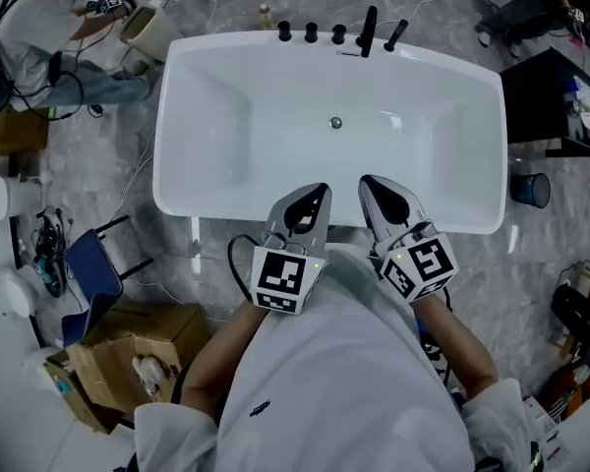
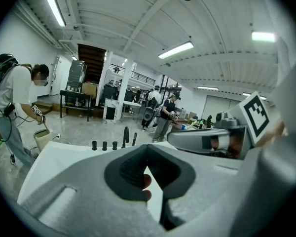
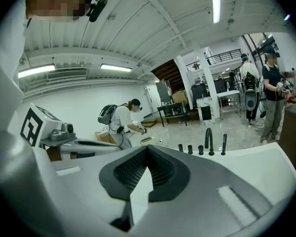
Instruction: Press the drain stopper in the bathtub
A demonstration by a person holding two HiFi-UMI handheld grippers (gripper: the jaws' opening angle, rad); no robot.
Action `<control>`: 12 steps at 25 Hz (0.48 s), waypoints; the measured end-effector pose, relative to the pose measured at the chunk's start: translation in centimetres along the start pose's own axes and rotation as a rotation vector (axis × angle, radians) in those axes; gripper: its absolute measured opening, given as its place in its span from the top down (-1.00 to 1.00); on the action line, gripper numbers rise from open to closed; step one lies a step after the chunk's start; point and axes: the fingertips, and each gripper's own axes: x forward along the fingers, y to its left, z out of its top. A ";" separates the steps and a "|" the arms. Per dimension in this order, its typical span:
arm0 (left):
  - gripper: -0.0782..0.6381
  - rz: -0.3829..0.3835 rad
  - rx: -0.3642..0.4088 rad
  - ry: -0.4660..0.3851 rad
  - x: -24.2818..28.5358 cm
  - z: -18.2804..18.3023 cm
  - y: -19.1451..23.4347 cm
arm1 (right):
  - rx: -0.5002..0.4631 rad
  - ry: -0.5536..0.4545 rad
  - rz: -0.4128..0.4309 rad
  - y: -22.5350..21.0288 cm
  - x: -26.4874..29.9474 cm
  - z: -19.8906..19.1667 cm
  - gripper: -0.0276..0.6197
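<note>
The one small round metal drain stopper (image 1: pixel 335 123) sits on the floor of the white glossy rectangular bathtub (image 1: pixel 206 116), at the middle of its width and toward the far side. It lies bare, with nothing touching it. The tub is smooth, with rounded inner corners and a flat broad rim. On the far rim stand five black fittings in a row: three short black cylindrical knobs (image 1: pixel 311 32), one tall black curved spout (image 1: pixel 369 30) and one slanted black rod-shaped handle (image 1: pixel 395 35) at the right end. Two grippers hang over the near rim, well apart from the stopper, with their tips pointing toward the far side. The left gripper (image 1: pixel 318 193) has its two jaws closed tip to tip and holds nothing. Its dark ribbed pads (image 2: pixel 126 174) form a hollow behind the tips, with only a thin wedge of white tub showing through. The right gripper (image 1: pixel 369 185) is closed the same way, its own ribbed pads (image 3: pixel 130 174) meeting at the point with nothing between them. Each grey plastic gripper carries one cube with square markers, the left cube (image 1: pixel 280 281) and the right cube (image 1: pixel 420 264). Around the tub lies a grey marbled floor (image 1: pixel 128 165). On the near left are one blue folding chair (image 1: pixel 88 264) and one open brown cardboard box (image 1: pixel 167 327). On the right are one dark round bucket (image 1: pixel 531 189) and one black table (image 1: pixel 546 87). At the far left, one person in a white shirt (image 1: pixel 34 28) bends over.
</note>
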 end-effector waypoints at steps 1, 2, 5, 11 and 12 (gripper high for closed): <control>0.79 0.005 0.004 -0.016 -0.4 0.4 0.0 | -0.001 -0.010 0.000 0.6 -0.2 0.2 0.93; 0.79 0.012 0.009 -0.031 -0.8 0.8 0.0 | -0.004 -0.022 0.002 1.2 -0.4 0.4 0.93; 0.79 0.046 0.031 -0.074 -1.7 1.9 0.3 | -0.016 -0.053 0.004 2.6 -0.4 1.1 0.93; 0.79 0.074 0.046 -0.106 -2.3 3.2 2.1 | -0.014 -0.114 -0.046 2.7 0.2 2.6 0.93; 0.79 0.075 0.049 -0.105 -2.3 3.3 2.2 | -0.015 -0.120 -0.052 2.8 0.2 2.7 0.93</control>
